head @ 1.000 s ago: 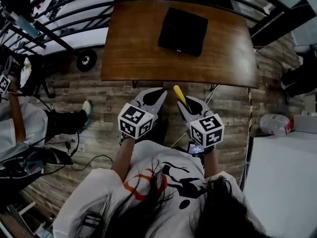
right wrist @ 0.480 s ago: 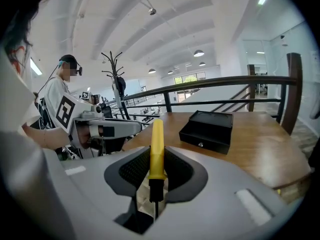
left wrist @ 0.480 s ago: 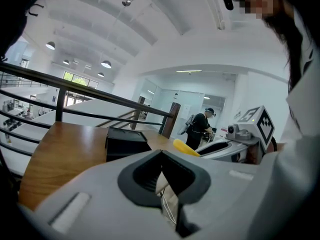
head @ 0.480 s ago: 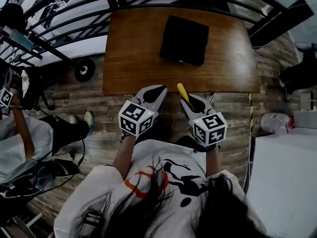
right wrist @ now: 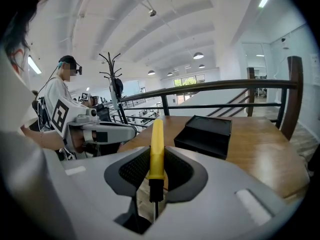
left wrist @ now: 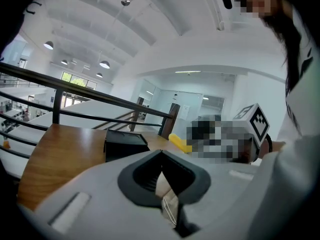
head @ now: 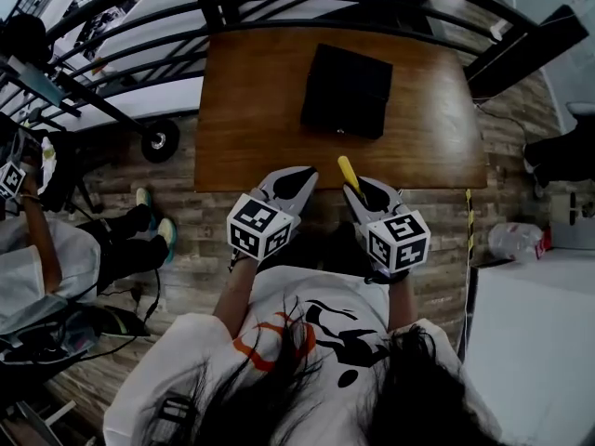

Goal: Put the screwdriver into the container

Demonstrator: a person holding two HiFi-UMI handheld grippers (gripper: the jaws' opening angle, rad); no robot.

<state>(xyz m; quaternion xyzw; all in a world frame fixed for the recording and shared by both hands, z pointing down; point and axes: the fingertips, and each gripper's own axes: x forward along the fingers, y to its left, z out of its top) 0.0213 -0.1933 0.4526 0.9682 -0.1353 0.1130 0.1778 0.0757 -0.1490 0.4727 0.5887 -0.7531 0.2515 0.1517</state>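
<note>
Overhead and low — table (head: 251, 110) shared

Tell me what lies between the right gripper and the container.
Only bare table between right gripper and container, shown in the head view and right gripper view. It grips the screwdriver.

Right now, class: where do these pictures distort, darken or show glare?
Head view: dim, its wide lens bowing the table edges. Right gripper view: bright, sheen on the table, screwdriver sharp, corners black. Left gripper view: washed-out ceiling, dark corners.
</note>
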